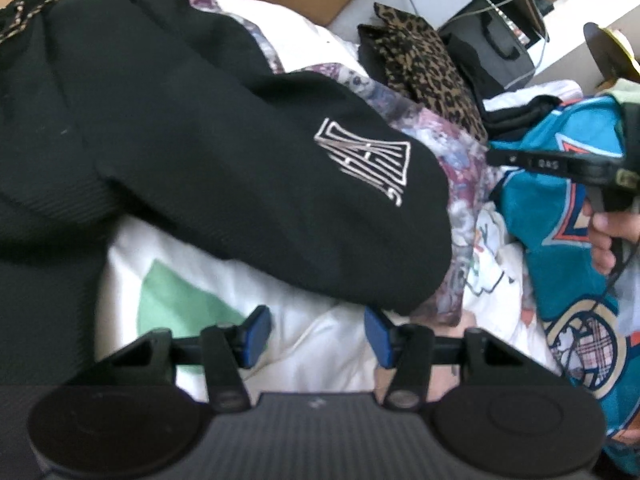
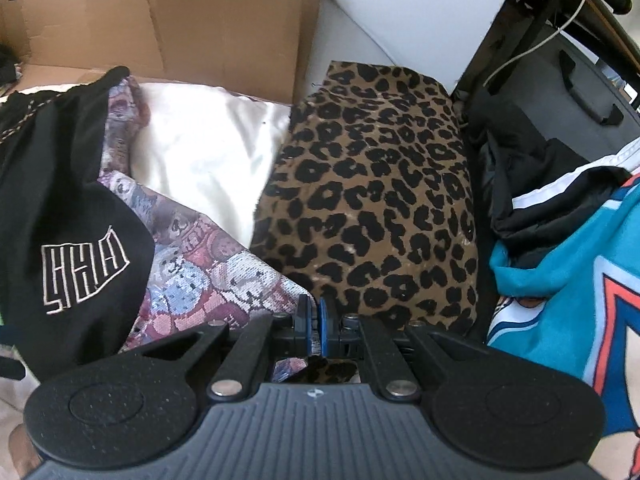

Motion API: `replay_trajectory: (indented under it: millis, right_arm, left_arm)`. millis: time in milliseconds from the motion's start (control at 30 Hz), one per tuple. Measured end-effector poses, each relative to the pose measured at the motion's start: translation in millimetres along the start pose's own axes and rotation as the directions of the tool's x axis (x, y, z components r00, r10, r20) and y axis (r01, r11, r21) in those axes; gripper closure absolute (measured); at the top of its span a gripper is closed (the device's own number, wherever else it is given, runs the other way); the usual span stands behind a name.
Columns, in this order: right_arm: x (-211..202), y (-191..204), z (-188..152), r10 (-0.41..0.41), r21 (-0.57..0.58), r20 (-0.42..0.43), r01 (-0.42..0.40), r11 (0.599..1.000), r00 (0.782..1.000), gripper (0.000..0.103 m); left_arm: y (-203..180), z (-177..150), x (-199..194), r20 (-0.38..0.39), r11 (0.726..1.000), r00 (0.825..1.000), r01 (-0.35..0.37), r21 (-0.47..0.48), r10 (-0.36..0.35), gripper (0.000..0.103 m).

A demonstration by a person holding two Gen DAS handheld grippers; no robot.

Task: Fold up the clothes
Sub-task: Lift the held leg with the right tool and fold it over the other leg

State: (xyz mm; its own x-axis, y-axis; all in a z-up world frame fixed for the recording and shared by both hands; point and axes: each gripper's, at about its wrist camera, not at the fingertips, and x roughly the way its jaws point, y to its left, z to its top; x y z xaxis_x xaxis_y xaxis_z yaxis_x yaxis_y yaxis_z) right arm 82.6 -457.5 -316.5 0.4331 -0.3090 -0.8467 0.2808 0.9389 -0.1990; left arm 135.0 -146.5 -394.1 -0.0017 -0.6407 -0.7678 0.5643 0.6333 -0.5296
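— White bedding point(image 1: 304, 344) under a heap of clothes; where's the black knit sweatshirt with the pale stitched logo point(image 1: 224, 152)?

— From the left gripper point(image 1: 316, 336), twelve o'clock, draped over a teddy-print woven top point(image 2: 208, 264). That gripper is spread, holding nothing.

— And the right gripper point(image 2: 314, 320)?

— Pressed together; whether cloth is caught, I cannot tell. The sweatshirt looks soft and floppy; pinch it at the hem edge.

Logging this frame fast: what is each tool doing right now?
Left tool: open, holding nothing, above the white bedding.
Right tool: shut; no fabric visibly pinched between its pads.
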Motion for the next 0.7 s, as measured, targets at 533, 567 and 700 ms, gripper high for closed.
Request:
replay_trajectory:
  millis: [533, 567, 700]
  right_arm:
    - [15, -4, -22, 0.051, 0.138, -0.019, -0.048, 0.989, 0.999, 0.101]
    - [15, -3, -22, 0.053, 0.138, -0.019, -0.050, 0.989, 0.998, 0.101]
    - [15, 1, -20, 0.060, 0.131, -0.015, -0.058, 0.990, 0.998, 0.101]
  left_arm:
    - [-21, 22, 36, 0.051, 0.988, 0.987, 0.148, 0.044, -0.150, 0.038]
    - [-22, 23, 37, 0.058, 0.987, 0.986, 0.153, 0.043, -0.155, 0.038]
    - [-23, 26, 39, 0.076, 0.988, 0.986, 0.149, 0.028, -0.151, 0.073]
